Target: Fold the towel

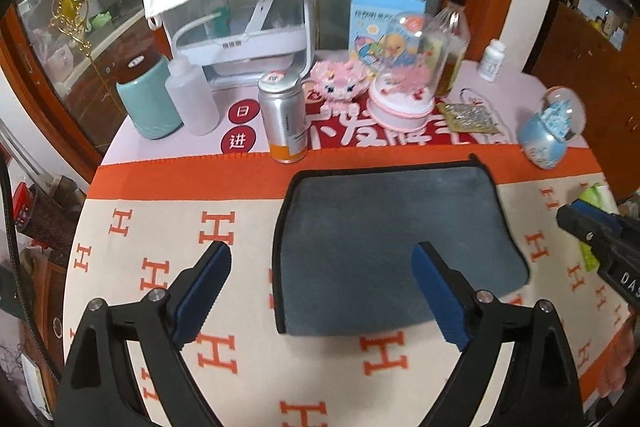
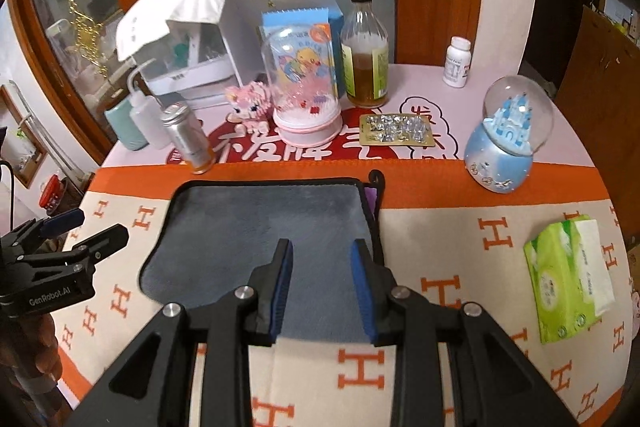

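Towel [image 1: 384, 239]: 1 pc, grey w/ black edging, lying flat in folded state on the H-pattern cloth [image 1: 120, 267] covering the bench. Sits centre frame in left wrist view, centre-left in right wrist view [image 2: 264, 231]. Long axis runs roughly near-to-far, i.e. bottom to top of frame; far short edge lies along the orange band. Small hang loop [image 2: 376, 179] at far right corner, pointing to the top of frame.

Left gripper [image 1: 322, 271]: jaws spread wide, empty; left finger over bare cloth, right finger over towel. Contact w/ towel: cannot tell. Also seen at left edge of right wrist view [image 2: 86, 225].

Right gripper [image 2: 322, 259]: jaws part-spread, nothing pinched, over towel's near right portion. Seen at right edge of left wrist view [image 1: 592, 227].

Other items, upper half of frame: snow globes x2, pink dome [image 2: 306, 87] and blue [image 2: 508, 143]; silver can [image 1: 284, 117] x1; amber bottle [image 2: 366, 63] x1; white pill bottle [image 2: 457, 62] x1; blister pack [image 2: 396, 129] x1. Green tissue pack [image 2: 564, 279] x1, right side.
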### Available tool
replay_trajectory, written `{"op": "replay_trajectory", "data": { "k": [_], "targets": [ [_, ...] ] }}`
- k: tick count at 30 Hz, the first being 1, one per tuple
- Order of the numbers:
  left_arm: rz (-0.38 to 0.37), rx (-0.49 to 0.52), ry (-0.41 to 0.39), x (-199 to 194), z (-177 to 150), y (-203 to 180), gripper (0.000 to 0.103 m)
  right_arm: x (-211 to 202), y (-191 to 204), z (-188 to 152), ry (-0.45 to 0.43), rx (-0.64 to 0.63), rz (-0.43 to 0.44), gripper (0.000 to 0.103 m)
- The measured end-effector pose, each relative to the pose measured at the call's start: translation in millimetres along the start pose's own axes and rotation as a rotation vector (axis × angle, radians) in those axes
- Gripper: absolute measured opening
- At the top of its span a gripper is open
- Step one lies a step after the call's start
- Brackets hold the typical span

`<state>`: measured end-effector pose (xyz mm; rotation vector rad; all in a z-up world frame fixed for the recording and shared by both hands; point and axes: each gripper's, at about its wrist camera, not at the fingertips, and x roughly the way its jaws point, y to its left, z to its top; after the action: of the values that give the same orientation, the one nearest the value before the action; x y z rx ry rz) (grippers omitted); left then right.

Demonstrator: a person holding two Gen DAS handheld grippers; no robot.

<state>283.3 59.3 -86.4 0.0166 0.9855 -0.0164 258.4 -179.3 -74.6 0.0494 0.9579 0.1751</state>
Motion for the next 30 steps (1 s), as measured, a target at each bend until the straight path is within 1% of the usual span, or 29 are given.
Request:
{"op": "replay_trajectory", "data": {
  "k": [2, 4, 6, 7, 9, 11, 12, 15, 21, 30],
  "targets": [
    [-0.004, 0.000, -0.018, -16.6, -3.8, -3.8, 0.095, -15.4, 3.2, -4.7, -0.013, -0.005, 0.002, 0.030],
    [-0.008, 0.001, -0.035, -30.9, -7.5, -6.8, 0.100, -28.6, 6.2, -8.8, -0.023, -0.014, 0.000, 0.030],
    [-0.012, 0.004, -0.057, -47.9, -12.4, -10.9, 0.102, -39.7, 8.1, -12.5, -0.029, -0.017, 0.002, 0.030],
    [-0.013, 0.006, -0.065, -55.3, -14.7, -12.8, 0.102, -47.1, 9.0, -15.3, -0.035, -0.015, 0.007, 0.030],
    [-0.016, 0.007, -0.074, -67.0, -19.6, -15.6, 0.102, -58.3, 9.3, -19.5, -0.044, -0.012, 0.013, 0.034],
    [-0.018, 0.007, -0.081, -78.0, -24.4, -19.1, 0.102, -69.5, 10.1, -24.3, -0.058, -0.006, 0.011, 0.042],
    [-0.019, 0.008, -0.083, -83.2, -26.1, -20.7, 0.102, -75.2, 10.5, -26.9, -0.065, -0.007, 0.008, 0.042],
    [-0.019, 0.010, -0.092, -97.6, -33.1, -25.2, 0.102, -90.9, 11.6, -34.8, -0.077, -0.011, -0.007, 0.043],
    [-0.027, 0.008, -0.115, -128.0, -49.9, -33.2, 0.102, -119.6, 12.1, -48.9, -0.092, 0.001, -0.001, 0.043],
    [-0.019, 0.014, -0.134, -166.2, -71.6, -45.0, 0.102, -156.1, 14.9, -70.6, -0.114, 0.001, 0.014, 0.043]
  ]
}}
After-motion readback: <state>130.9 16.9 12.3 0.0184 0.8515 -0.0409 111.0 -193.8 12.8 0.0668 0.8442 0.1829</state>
